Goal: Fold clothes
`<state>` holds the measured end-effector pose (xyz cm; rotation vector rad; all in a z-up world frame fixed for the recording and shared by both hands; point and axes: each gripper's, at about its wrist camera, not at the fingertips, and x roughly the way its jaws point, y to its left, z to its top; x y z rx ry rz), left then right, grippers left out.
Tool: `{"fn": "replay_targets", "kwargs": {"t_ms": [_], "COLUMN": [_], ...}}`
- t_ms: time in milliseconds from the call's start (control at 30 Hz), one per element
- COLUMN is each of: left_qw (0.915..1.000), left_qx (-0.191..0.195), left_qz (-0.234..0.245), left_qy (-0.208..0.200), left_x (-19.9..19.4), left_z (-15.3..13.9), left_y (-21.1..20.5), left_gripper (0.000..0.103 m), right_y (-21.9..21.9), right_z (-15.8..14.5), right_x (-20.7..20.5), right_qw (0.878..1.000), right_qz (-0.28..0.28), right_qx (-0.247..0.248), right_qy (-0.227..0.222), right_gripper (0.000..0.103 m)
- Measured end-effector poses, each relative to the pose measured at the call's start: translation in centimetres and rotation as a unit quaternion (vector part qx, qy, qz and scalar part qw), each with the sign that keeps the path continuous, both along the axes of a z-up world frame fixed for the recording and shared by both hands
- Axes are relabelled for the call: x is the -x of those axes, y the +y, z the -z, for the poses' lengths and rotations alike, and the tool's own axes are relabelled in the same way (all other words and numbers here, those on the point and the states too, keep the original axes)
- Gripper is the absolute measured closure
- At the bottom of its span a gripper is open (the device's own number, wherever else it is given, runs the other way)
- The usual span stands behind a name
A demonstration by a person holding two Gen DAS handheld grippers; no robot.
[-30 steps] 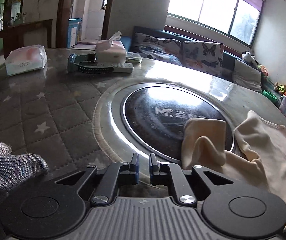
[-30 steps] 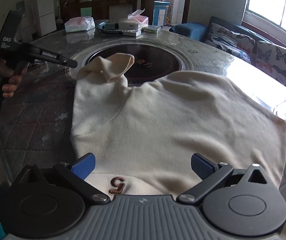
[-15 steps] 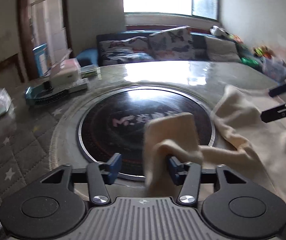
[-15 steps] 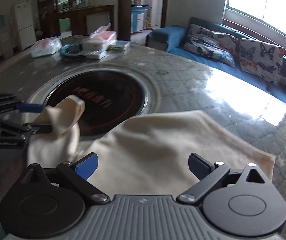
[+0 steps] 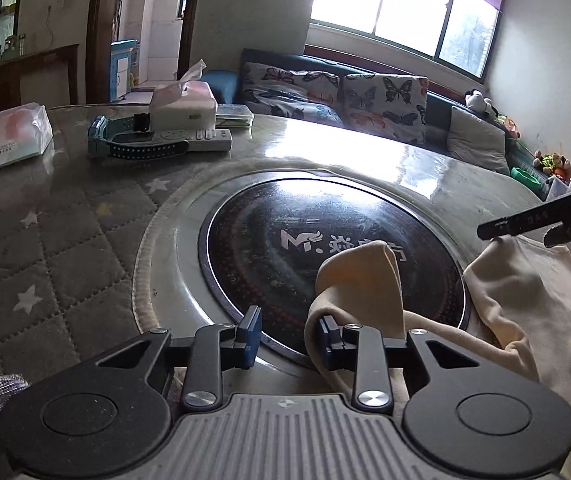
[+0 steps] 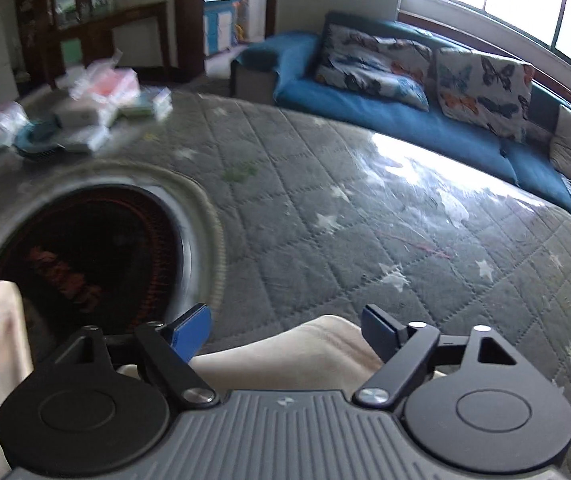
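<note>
A cream garment [image 5: 525, 304] lies on the round table at the right of the left wrist view, with one sleeve [image 5: 359, 280] bunched up over the black glass disc. My left gripper [image 5: 289, 338] is open, its right finger touching the sleeve's edge. My right gripper [image 6: 285, 330] is open over a cream fold [image 6: 297, 356] of the same garment. The right gripper also shows at the right edge of the left wrist view [image 5: 541, 220], above the garment.
The table has a grey quilted star cover [image 6: 365, 240] and a black glass disc [image 5: 305, 240] at its middle. Tissue packs [image 5: 9, 138], a tissue box [image 5: 183, 102] and a remote [image 5: 189, 140] lie at the far left. A blue sofa [image 6: 385, 108] stands behind.
My left gripper opened from shut and moved up to the sleeve. My right gripper swept right across the garment toward its far edge, staying open.
</note>
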<state>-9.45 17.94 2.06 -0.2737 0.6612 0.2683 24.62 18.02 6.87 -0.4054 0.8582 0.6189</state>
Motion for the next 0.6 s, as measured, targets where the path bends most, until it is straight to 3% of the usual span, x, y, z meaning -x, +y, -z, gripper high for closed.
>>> {"fn": "replay_targets", "kwargs": {"t_ms": [267, 600], "left_qw": [0.9999, 0.9994], "left_qx": [0.009, 0.018], "left_qz": [-0.003, -0.006], "left_qy": [-0.009, -0.030], "left_x": [0.8, 1.8], "left_z": [0.0, -0.8], "left_y": [-0.1, 0.1], "left_gripper": [0.070, 0.060], "right_y": [-3.6, -9.6], "right_z": [0.5, 0.4], "right_x": [3.4, 9.2], "right_qw": [0.997, 0.996], "right_qz": [0.002, 0.060], "right_qx": [0.067, -0.001], "right_qy": [-0.023, -0.063], "right_gripper": [0.028, 0.028]}}
